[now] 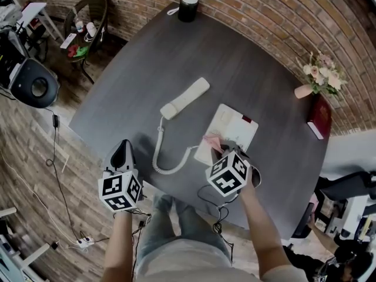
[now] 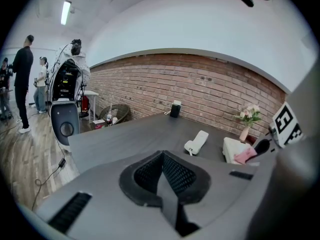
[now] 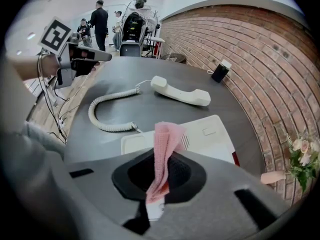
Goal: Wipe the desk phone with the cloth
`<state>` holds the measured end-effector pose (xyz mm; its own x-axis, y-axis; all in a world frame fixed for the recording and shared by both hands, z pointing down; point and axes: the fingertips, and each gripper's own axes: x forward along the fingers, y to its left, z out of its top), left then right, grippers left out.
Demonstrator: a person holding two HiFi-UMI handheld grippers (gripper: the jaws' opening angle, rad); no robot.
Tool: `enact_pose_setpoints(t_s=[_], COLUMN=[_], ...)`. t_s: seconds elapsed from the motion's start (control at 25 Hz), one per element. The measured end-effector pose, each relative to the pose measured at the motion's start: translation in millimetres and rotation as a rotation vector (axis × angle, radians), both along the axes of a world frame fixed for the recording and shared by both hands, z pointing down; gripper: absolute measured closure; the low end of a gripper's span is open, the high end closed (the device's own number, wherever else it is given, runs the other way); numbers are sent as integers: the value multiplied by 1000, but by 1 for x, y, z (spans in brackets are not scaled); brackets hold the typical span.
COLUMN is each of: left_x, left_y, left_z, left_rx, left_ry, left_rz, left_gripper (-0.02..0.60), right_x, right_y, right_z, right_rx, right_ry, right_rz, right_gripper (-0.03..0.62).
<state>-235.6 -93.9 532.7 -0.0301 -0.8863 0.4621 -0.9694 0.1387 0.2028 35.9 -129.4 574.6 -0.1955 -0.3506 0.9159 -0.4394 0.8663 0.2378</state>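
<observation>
The white desk phone base [image 1: 230, 128] lies on the dark table [image 1: 129, 87], with its handset [image 1: 185, 98] off the cradle to the left and the coiled cord [image 1: 160, 157] looping between them. My right gripper [image 1: 226, 147] hovers over the base's near edge, shut on a pink cloth [image 1: 211, 140]. In the right gripper view the cloth [image 3: 165, 146] sticks up from the jaws of the right gripper [image 3: 160, 170], in front of the base [image 3: 210, 134] and handset [image 3: 180, 90]. My left gripper [image 1: 123, 150] hangs at the table's near-left edge, shut and empty [image 2: 162, 171].
A black cylinder with a white top [image 1: 188, 4] stands at the table's far edge. A flower vase [image 1: 317, 78] and a red book [image 1: 320, 117] sit at the right. A wicker chair [image 1: 88, 19] and black speaker [image 1: 35, 84] are on the floor at left. People stand far off [image 2: 22, 79].
</observation>
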Motion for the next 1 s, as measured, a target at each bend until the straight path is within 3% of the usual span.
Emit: enact_pose_setpoints(t_s=[1.0], left_x=[4], left_y=[18], left_z=[-2], left_rx=[-7], left_ry=[8], left_rz=[27], left_gripper=[577], right_x=[-15], right_y=[57], right_z=[10], right_rx=[-91], right_ry=[-31], right_rz=[-24], right_gripper=[572])
